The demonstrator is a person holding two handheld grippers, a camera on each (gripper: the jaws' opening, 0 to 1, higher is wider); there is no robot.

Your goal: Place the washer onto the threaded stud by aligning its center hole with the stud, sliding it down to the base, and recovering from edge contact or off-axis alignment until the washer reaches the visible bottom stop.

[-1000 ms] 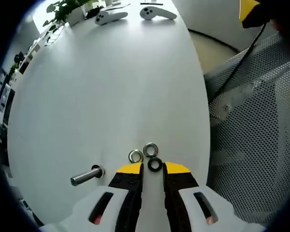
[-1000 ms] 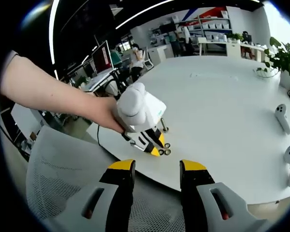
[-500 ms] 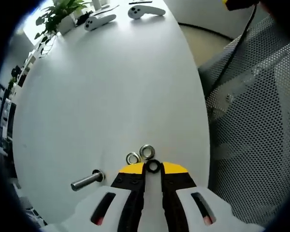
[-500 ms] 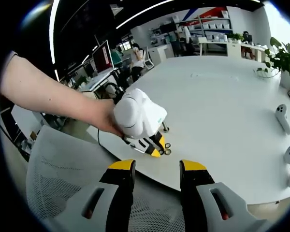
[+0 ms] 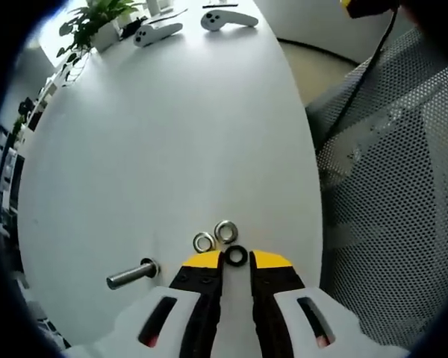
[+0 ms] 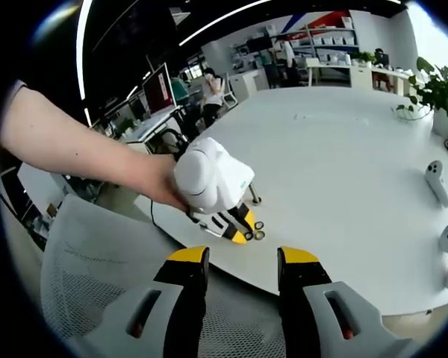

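Left gripper [image 5: 236,262] sits low on the white table [image 5: 172,134], near its curved edge. Jaws narrow, black washer [image 5: 235,256] lying at the yellow tips between them; can't tell if they actually pinch it. Two silver washers [image 5: 216,236] lie just past the tips, touching each other. Threaded stud [image 5: 133,273] lies on its side on the table, left of the jaws, apart from the washers.

Around: two white controllers [image 5: 193,25] and a potted plant [image 5: 97,16] at the far end, well apart. Grey mesh chair [image 5: 396,209] just off the table edge on the right, black cable [image 5: 358,82] running over it.

Wide bare table between the washers and the far clutter; little room on the chair side.

Right gripper [image 6: 235,262] hangs off the table over the chair mesh, jaws wide, nothing between them. In its view a hand [image 6: 160,179] holds the left gripper at the near edge. Open-plan office behind: desks, monitors, shelves, strip lights.
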